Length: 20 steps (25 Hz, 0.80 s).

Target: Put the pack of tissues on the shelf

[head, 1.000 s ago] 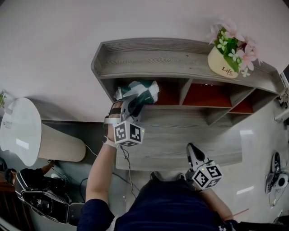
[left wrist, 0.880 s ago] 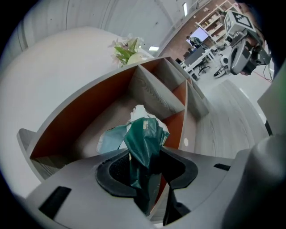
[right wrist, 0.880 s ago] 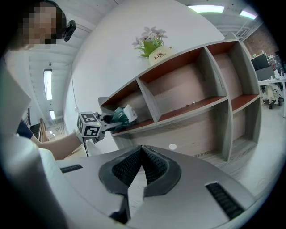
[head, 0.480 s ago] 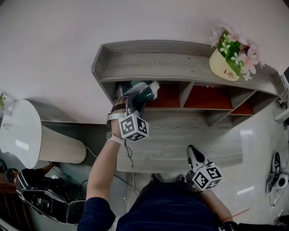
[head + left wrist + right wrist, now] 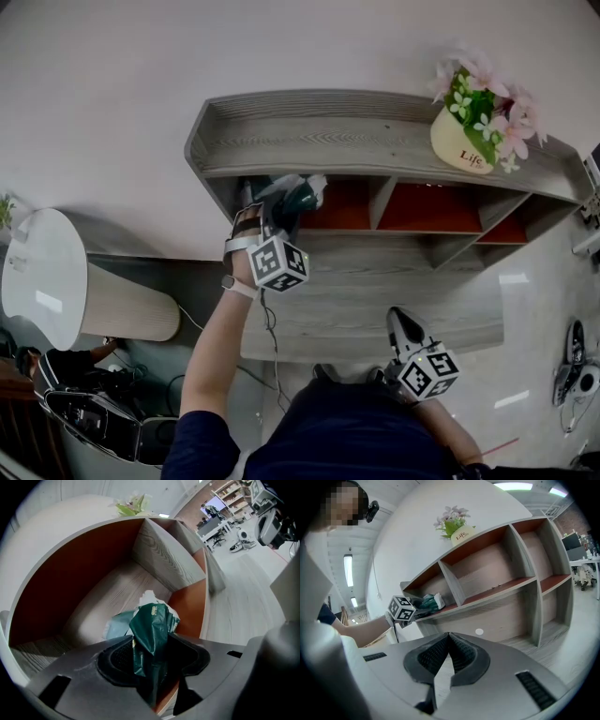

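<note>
The pack of tissues (image 5: 292,198), dark green with white tissue showing, rests in the leftmost compartment of the grey wooden shelf (image 5: 375,141). In the left gripper view its crumpled green wrapper (image 5: 152,630) stands between the jaws, on the compartment's wood floor (image 5: 108,602). My left gripper (image 5: 272,212) reaches into that compartment; its jaws are opening, with a dark gap beside the wrapper. My right gripper (image 5: 401,321) hangs low near my body, shut and holding nothing. The right gripper view shows the pack (image 5: 427,603) on the shelf from afar.
A cream pot of pink flowers (image 5: 466,142) stands on the shelf's top board at the right. The other compartments, with red back panels (image 5: 427,202), hold nothing. A white round-topped stand (image 5: 47,272) is at the left; shoes (image 5: 572,361) lie on the floor at the right.
My left gripper has pushed the pack deeper into the left compartment, so less of it shows under the top board. The right gripper has stayed put.
</note>
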Tool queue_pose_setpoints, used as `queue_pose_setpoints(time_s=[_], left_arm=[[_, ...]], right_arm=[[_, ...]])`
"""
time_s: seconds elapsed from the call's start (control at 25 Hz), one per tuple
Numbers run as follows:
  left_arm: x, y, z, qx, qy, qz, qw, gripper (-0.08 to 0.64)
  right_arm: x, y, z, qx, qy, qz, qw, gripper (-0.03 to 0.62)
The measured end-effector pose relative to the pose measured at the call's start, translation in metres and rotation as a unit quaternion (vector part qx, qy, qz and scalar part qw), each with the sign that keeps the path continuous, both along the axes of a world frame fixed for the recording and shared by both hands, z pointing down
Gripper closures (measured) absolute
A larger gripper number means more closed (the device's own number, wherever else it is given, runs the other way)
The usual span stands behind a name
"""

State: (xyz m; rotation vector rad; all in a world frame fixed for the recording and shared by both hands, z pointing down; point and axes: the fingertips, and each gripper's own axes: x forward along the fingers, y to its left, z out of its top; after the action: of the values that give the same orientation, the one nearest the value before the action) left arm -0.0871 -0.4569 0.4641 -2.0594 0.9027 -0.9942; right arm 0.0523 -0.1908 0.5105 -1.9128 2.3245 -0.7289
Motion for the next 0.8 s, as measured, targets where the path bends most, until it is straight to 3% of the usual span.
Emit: queue_pose_setpoints(time_s=[0.28,0.6,0.8], left_arm=[[-0.003,0.007,-0.016,0.017,0.03,-0.026,0.9991,0.239],[-0.015,0.034,-0.043,0.038,0.077,-0.06,0.9945,0.233],[-0.026,0.066,-0.061,0.033,0.147,-0.084,0.985,0.233]], right_arm=[[0.01,0.004,0.002,0.0,-0.007,-0.007,1.0,0.581],[0.017,0.002,-0.001,0.008,-0.013,-0.034,0.999,0.581],[0.022,0.001,-0.005,0.016,-0.018,-0.052,0.998,0.581]])
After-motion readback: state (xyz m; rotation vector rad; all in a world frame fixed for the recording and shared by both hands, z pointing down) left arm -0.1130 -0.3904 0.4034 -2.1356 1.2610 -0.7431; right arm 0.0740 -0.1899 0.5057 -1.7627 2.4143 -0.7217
